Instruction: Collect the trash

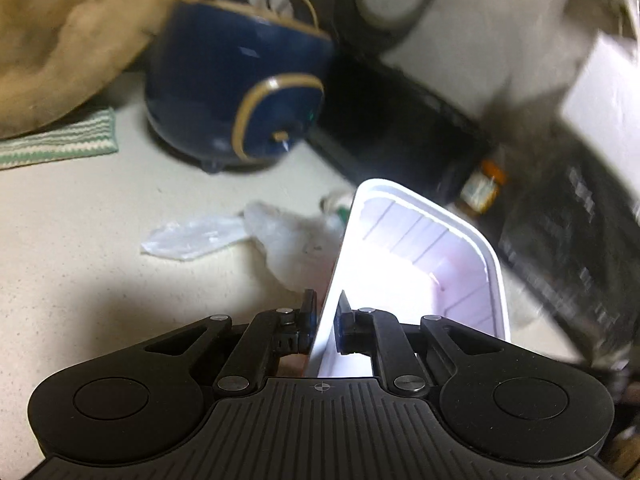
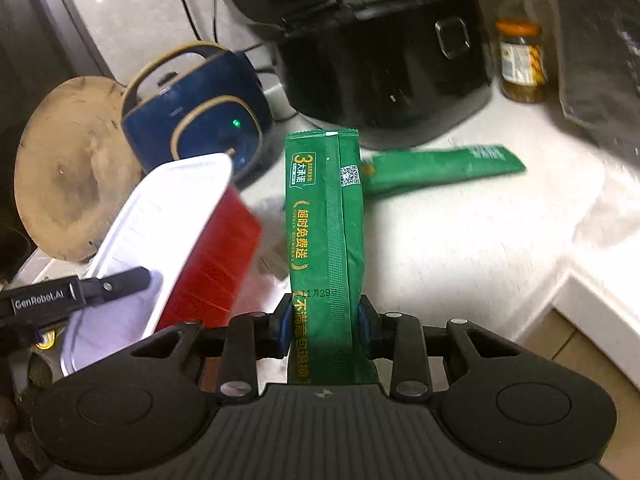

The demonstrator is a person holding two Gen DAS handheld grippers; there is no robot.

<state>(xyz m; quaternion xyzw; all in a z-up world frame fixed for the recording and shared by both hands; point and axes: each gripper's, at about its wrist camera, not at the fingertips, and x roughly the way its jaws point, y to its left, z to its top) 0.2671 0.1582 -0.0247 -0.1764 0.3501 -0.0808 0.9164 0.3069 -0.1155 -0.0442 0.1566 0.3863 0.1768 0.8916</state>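
- The left gripper [image 1: 325,322] has its jaws closed tight on the thin wall of a takeaway tray [image 1: 420,248], white inside and red outside, and holds it lifted and tilted above the counter [image 1: 100,240].
- In the right wrist view the same tray [image 2: 168,216] hangs at the left, with the left gripper's finger [image 2: 116,285] reaching in over its rim; the arm behind that finger bears the writing "GenRobot.AI".
- The right gripper [image 2: 325,322] has its jaws narrowed onto a green packet [image 2: 324,216], which stands upright between the pads.
- The packet carries yellow Chinese print, a badge with a large "3", a QR code and a partly legible stamped date.
- A second green packet [image 2: 444,168] lies flat on the counter, just in front of a black cooker [image 2: 384,64].
- Crumpled clear plastic [image 1: 208,236] lies on the counter beyond the tray.
- A blue appliance with tan trim [image 2: 196,120] shows a green light; beside it leans a round wooden board [image 2: 68,176].
- A jar with an orange lid [image 2: 520,60] stands near the counter's back edge; its label is unreadable.
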